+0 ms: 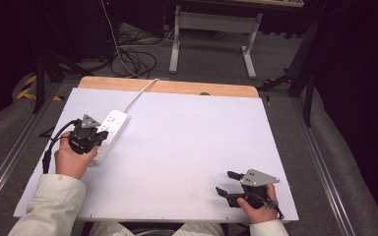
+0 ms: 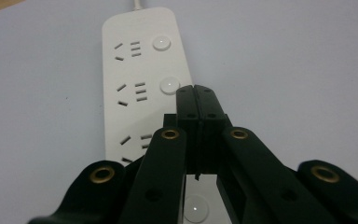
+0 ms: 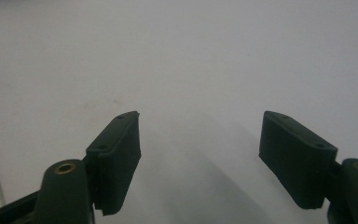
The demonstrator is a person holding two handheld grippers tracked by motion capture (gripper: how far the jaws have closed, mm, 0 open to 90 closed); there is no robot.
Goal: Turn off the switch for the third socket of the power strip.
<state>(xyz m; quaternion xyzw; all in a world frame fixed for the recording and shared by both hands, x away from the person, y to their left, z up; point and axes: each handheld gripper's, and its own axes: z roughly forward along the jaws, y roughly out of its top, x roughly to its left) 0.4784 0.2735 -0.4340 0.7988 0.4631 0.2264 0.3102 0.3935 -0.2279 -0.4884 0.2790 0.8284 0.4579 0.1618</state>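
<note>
Evidently the left tongs (image 2: pixel 196 91), pressed together, hover over the power strip (image 2: pixel 142 70) at nine o'clock, likely to press a switch button (image 2: pixel 168 85); the right tongs (image 3: pixel 200 154) idle apart.

Grey floor (image 1: pixel 216 59), white desk frame (image 1: pixel 211 34) — dim

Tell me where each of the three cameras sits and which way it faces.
High view: above the person's side, looking forward and down on the table; both forearms, left gripper, right gripper.
Left gripper view: rides the left gripper, looking along its shut jaws over the power strip.
Right gripper view: rides the right gripper, open jaws facing bare tabletop.
Shared: the high and left gripper views both show the power strip.
</note>
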